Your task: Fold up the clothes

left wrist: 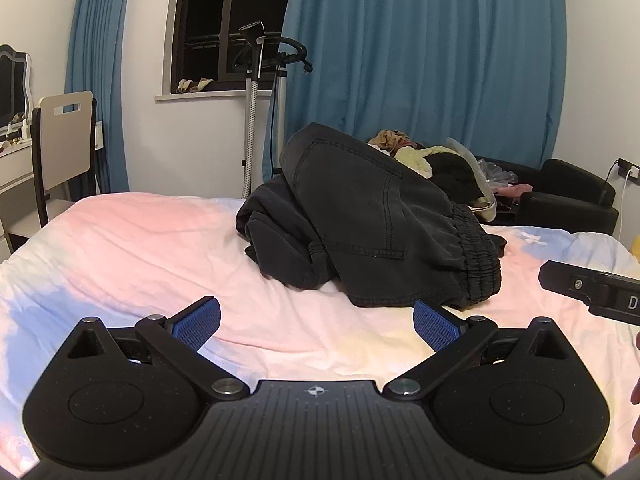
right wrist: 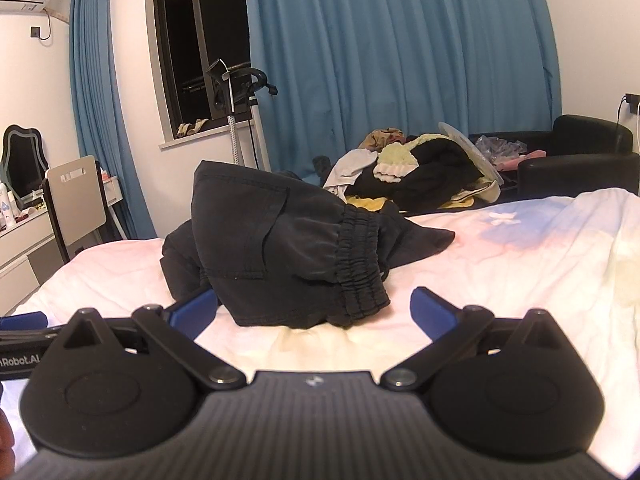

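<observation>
Fingers of both the left gripper and right gripper stand spread, empty. Black trousers lie crumpled mid-frame on the bed; pinch the waistband at separate points.

I see even, cool indoor light from overhead; the window is black. Shadows are soft. Fisheye bending curves the curtains at the edges, corners vignette dark, focus stays sharp.

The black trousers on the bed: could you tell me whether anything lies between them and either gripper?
Nothing visible does. Only bare bedsheet separates the black trousers from the open left gripper and right gripper.
</observation>
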Motion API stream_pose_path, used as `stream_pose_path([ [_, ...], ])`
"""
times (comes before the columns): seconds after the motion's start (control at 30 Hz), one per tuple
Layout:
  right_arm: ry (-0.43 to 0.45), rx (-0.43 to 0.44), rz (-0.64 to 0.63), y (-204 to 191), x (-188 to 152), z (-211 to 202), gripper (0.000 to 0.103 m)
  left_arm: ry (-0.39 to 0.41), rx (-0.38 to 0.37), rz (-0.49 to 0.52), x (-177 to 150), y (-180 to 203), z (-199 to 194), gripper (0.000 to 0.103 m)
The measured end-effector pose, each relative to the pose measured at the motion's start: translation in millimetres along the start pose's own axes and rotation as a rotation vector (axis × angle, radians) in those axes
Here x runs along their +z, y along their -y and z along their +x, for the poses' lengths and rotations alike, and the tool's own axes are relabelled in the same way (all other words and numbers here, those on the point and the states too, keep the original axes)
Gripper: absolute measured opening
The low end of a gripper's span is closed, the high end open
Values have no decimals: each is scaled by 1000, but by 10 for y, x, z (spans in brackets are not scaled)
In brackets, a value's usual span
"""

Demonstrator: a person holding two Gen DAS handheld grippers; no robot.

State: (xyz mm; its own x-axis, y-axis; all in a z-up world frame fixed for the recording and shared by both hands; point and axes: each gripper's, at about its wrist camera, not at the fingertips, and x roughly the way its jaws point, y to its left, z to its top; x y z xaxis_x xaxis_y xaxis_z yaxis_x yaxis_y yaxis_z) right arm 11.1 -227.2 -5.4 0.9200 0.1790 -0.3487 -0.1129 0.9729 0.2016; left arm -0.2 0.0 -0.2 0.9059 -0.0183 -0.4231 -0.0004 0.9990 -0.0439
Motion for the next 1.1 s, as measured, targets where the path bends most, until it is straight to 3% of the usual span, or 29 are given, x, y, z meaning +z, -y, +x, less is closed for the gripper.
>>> stream_pose_path([
  [0.33, -2, -13, -22, 3, 12, -1, 103, 8, 8, 41, -110, 87, -9, 103],
  [1.1, 17, -19, -30, 10, 22, -25, 103, 3, 21, 64, -29, 192, -40, 103],
])
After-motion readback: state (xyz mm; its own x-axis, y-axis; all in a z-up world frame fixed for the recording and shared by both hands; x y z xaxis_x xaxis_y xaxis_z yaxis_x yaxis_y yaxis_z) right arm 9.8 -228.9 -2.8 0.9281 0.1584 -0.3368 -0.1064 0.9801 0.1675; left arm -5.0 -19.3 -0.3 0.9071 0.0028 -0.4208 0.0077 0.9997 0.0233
